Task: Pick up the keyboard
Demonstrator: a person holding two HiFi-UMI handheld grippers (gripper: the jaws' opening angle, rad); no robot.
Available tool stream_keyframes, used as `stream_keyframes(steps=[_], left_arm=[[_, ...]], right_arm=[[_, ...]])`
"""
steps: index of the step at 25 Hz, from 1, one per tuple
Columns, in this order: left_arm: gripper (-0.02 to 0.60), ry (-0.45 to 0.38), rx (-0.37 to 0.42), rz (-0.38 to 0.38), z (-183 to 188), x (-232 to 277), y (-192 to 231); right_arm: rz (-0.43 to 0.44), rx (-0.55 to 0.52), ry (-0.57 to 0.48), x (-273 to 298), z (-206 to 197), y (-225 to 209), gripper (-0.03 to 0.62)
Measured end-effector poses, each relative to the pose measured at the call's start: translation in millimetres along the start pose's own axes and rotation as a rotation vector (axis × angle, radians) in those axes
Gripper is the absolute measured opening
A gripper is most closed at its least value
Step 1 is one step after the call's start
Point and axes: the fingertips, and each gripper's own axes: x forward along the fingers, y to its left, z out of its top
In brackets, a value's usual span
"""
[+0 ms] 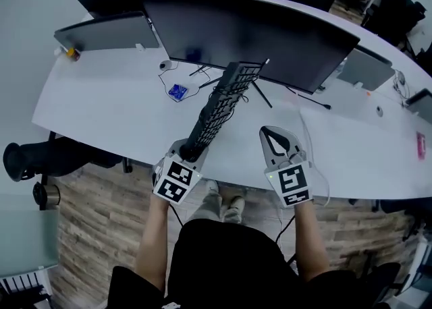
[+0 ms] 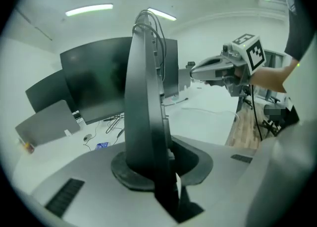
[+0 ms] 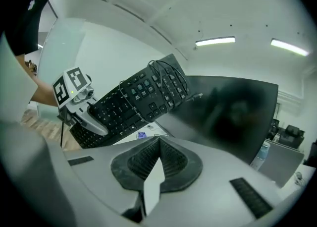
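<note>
The black keyboard (image 1: pixel 219 108) hangs above the white desk (image 1: pixel 101 119), tipped onto its long edge, its far end reaching toward the curved monitor (image 1: pixel 250 31). My left gripper (image 1: pixel 191 152) is shut on the keyboard's near end. In the left gripper view the keyboard (image 2: pixel 143 112) stands edge-on between the jaws of my left gripper (image 2: pixel 158 166), with its cable looped at the top. My right gripper (image 1: pixel 273 132) floats to the right of the keyboard, shut and empty. In the right gripper view its closed jaws (image 3: pixel 157 144) hold nothing, and the keyboard (image 3: pixel 133 99) shows at left.
Behind the keyboard stand the curved monitor and a smaller screen (image 1: pixel 104 31) at far left. A blue item (image 1: pixel 177 92) and dark cables (image 1: pixel 209 78) lie near the monitor foot. A white cable (image 1: pixel 317 159) runs by the right hand. An office chair (image 1: pixel 27 159) sits left of the desk.
</note>
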Motion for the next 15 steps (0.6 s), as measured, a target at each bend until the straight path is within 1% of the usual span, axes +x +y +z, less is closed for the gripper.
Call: stream_keyframes(steps=[2, 4, 11, 15], left_arm=[[0.084, -0.037, -0.025, 0.049, 8, -15, 1], [0.084, -0.069, -0.031, 0.081, 15, -26, 1], [0.084, -0.185, -0.09, 0.123, 37, -52, 7], [0.084, -0.239, -0.101, 0.151, 48, -70, 16]], right_arm=[[0.006, 0.026, -0.037, -2, 6, 2, 0.006], [0.008, 0.041, -0.06, -2, 10, 3, 0.006], [0.027, 0.068, -0.099, 1, 20, 19, 0.006], [0.004, 0.104, -0.146, -6, 37, 20, 0.006]])
